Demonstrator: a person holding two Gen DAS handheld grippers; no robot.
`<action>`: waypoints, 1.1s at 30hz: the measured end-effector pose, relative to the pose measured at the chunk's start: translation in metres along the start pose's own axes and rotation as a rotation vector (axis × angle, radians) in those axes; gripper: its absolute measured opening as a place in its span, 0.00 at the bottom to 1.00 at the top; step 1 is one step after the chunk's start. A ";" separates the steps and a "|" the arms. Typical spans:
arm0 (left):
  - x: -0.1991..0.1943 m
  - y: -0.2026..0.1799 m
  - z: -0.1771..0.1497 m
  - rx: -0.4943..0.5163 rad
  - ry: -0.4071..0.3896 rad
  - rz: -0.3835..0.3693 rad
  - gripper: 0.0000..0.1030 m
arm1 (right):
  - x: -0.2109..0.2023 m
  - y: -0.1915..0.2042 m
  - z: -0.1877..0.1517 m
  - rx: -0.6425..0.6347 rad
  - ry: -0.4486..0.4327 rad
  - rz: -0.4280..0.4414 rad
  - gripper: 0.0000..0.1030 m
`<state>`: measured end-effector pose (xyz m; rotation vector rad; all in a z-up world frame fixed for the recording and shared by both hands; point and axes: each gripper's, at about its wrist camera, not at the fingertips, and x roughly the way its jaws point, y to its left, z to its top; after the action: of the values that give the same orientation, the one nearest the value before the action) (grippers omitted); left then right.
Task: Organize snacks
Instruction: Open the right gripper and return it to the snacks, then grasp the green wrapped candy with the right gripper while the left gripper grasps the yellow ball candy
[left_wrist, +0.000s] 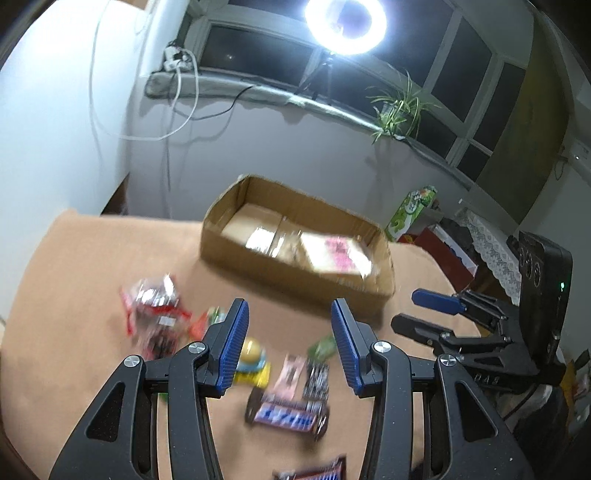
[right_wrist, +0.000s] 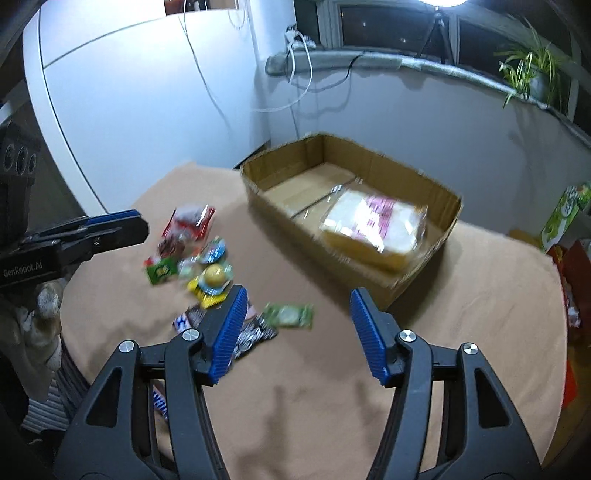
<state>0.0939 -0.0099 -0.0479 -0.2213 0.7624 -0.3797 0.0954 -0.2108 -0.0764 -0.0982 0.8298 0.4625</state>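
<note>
An open cardboard box (left_wrist: 295, 284) (right_wrist: 314, 243) stands at the far side of the tan table and holds a clear bag with a pink label (left_wrist: 336, 254) (right_wrist: 373, 221). Loose snacks lie in front of it: a red packet (left_wrist: 155, 310) (right_wrist: 188, 225), a yellow pack with a round sweet (left_wrist: 251, 354) (right_wrist: 214, 280), a green packet (left_wrist: 323, 347) (right_wrist: 290, 314), a pink packet (left_wrist: 291, 376) and a chocolate bar (left_wrist: 288, 413). My left gripper (left_wrist: 288, 306) (right_wrist: 142, 223) hangs open above the pile, holding nothing. My right gripper (right_wrist: 298, 295) (left_wrist: 408, 308) is open and empty, near the box's front corner.
A second chocolate bar (left_wrist: 314, 472) lies at the near edge. A ring light (left_wrist: 345, 26) and a potted plant (left_wrist: 399, 110) stand on the windowsill behind. A green carton (right_wrist: 565, 214) sits beyond the table's right side. Bare tan cloth (right_wrist: 461, 332) spreads right of the snacks.
</note>
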 end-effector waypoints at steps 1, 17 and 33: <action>-0.002 0.003 -0.005 -0.004 0.006 0.005 0.43 | 0.001 0.001 -0.004 0.003 0.011 0.004 0.59; 0.019 0.024 -0.050 -0.013 0.111 0.048 0.43 | 0.054 0.001 -0.028 0.040 0.136 -0.026 0.59; 0.074 0.016 -0.041 0.106 0.186 0.099 0.35 | 0.100 0.008 -0.020 -0.005 0.170 -0.061 0.51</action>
<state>0.1175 -0.0283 -0.1286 -0.0484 0.9298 -0.3493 0.1358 -0.1736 -0.1622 -0.1690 0.9897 0.4026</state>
